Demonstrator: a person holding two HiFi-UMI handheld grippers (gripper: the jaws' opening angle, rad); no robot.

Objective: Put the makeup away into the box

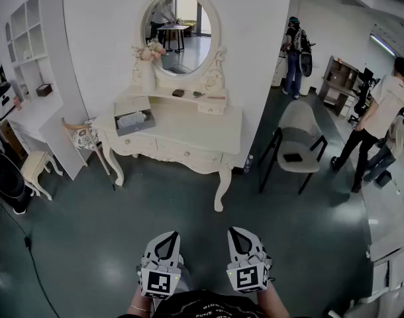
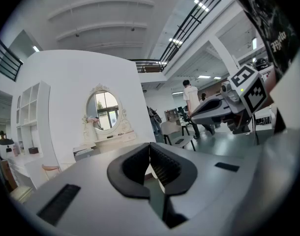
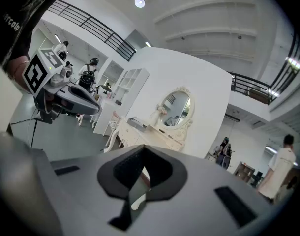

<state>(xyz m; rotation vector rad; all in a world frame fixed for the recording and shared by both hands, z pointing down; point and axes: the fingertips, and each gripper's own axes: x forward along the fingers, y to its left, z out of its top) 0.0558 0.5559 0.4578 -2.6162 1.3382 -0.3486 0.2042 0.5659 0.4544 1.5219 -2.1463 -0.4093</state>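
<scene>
The left gripper point(image 1: 167, 239) and the right gripper point(image 1: 240, 236) hang side by side well in front of the white table point(image 1: 195, 130), each with jaws pressed together and empty. The grey box point(image 1: 134, 121) sits at the table's left end. Small makeup pieces point(image 1: 179, 93) lie on its raised back ledge.

Open grey box point(image 1: 134, 122) on the vanity's left; small makeup pieces point(image 1: 179, 93) on its shelf

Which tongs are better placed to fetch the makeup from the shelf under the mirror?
Right, probably, but only slightly. Both the right tongs and left tongs are shut, empty and far from the dresser, but the makeup lies right of the box.
</scene>
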